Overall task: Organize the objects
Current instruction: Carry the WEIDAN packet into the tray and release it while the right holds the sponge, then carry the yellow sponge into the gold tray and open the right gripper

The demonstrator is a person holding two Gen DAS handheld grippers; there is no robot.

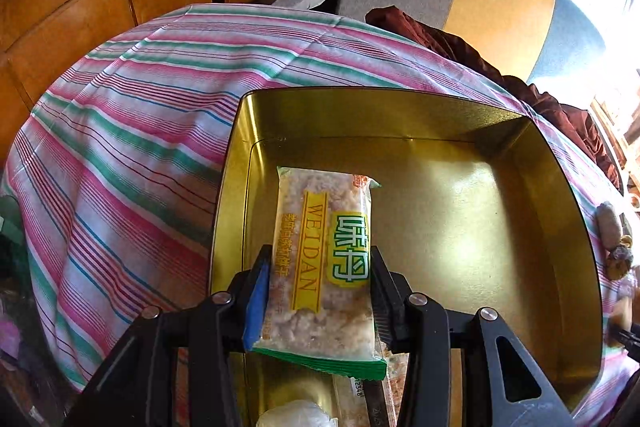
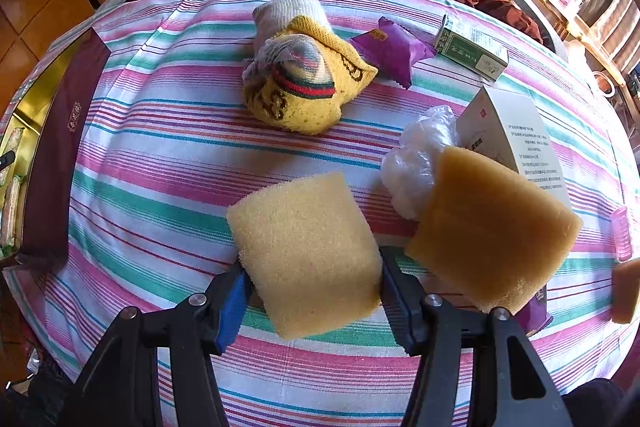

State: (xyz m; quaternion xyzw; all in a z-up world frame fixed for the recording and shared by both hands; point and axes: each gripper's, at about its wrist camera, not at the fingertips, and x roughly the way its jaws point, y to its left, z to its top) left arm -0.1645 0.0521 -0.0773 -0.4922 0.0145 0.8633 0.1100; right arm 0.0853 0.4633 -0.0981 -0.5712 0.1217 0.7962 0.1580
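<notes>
Left wrist view: the left hand-held gripper (image 1: 318, 291) pinches a snack packet (image 1: 322, 259) printed WEIDAN across its width, one blue pad and one black pad pressed against its long sides. The packet hangs over the near left part of an open gold tin (image 1: 472, 219), whose shiny floor is bare beyond it. Below the gripper, at the near edge of the tin, another clear-wrapped packet (image 1: 360, 391) and a crumpled white plastic wad (image 1: 296, 415) are partly visible. The tin stands on a striped pink, green and white cloth (image 1: 132, 131) covering the tabletop. A dark red fabric (image 1: 460, 51) lies bunched at the far edge.

Right wrist view: the right hand-held gripper (image 2: 312, 291) clamps a pale yellow sponge (image 2: 308, 251) between its pads, held above the striped cloth. Just to its right a darker tan sponge (image 2: 492, 227) leans against a white carton (image 2: 516, 143), with a crumpled clear plastic bag (image 2: 420, 159) beside them. Farther back lie a bundle of yellow and white socks (image 2: 304, 71), a purple wrapper (image 2: 392, 47) and a green and white box (image 2: 472, 49). At the far left, the tin's maroon outer wall (image 2: 60, 155) shows, with packets inside it.
</notes>
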